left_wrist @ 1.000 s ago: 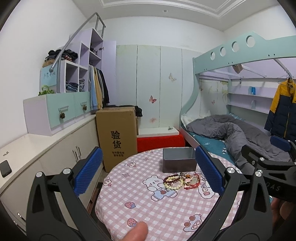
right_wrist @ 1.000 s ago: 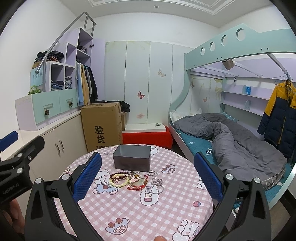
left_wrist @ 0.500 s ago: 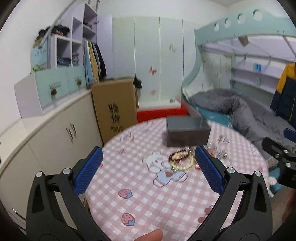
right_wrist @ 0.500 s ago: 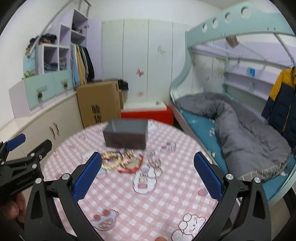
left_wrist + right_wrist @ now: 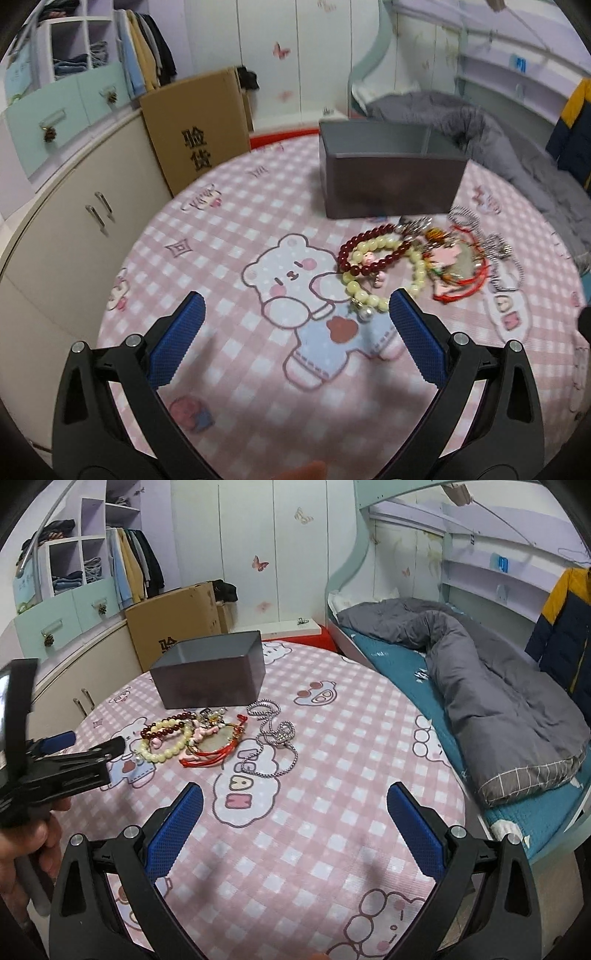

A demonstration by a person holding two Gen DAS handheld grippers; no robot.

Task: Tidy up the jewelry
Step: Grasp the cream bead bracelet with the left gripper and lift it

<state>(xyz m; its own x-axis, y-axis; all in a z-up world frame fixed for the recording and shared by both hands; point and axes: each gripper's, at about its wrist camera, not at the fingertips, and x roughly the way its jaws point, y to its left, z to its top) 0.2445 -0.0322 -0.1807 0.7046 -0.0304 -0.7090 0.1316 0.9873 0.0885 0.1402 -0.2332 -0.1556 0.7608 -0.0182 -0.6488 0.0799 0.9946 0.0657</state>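
A heap of jewelry lies on the round table's pink checked cloth: a dark red bead bracelet, a cream bead bracelet, a red cord piece and a silver chain. Behind it stands an open grey box with a divider. My left gripper hovers open just short of the cream beads, nothing between its pads. Over bare cloth nearer the table's front, my right gripper is open too. The left gripper also shows side-on at the right wrist view's left edge.
A cardboard carton and low cabinets stand left of the table. A bed with a grey duvet runs along the right, close to the table's rim. A red and white chest sits behind the table.
Both grippers have tilted down and moved in over the table. The jewelry and the box now look much nearer. Nothing has been taken hold of.
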